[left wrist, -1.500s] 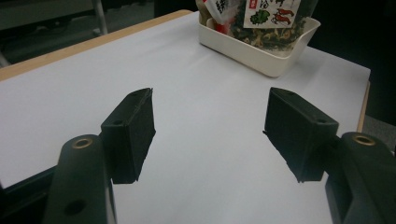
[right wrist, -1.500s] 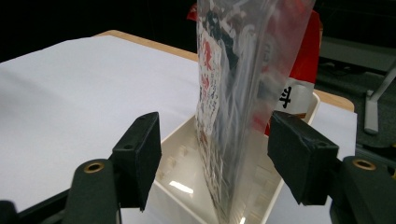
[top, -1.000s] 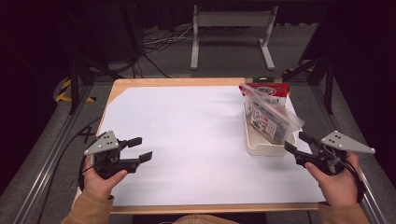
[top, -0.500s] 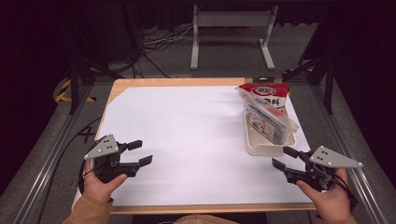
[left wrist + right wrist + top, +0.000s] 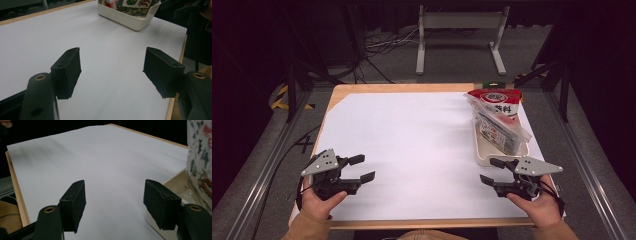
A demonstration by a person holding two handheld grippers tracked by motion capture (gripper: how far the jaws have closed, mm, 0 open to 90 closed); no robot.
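Note:
My left gripper [image 5: 362, 168] hovers over the near left of the white sheet [image 5: 412, 140], open with nothing between its jaws, which have just opened a little further. My right gripper [image 5: 490, 170] is low over the near right of the sheet, just in front of the near end of the cream tray [image 5: 480, 151]. Its jaws have just been opening and are empty. Packaged bags stand in the tray, a red-topped one [image 5: 495, 98] at the far end. The left gripper view has its open jaws [image 5: 112, 53] facing the tray [image 5: 125, 18]. The right gripper view has its jaws [image 5: 115, 185] open beside the tray's corner [image 5: 175, 182].
The white sheet covers most of the wooden table [image 5: 402, 87]. Metal rails run along both sides of the table, and a stand with cables sits on the floor beyond the far edge. Patterned bags [image 5: 200, 157] rise close on the right in the right gripper view.
My right hand has dropped and come leftward and toward the near edge, from beside the tray to in front of its near end. The left hand has hardly moved.

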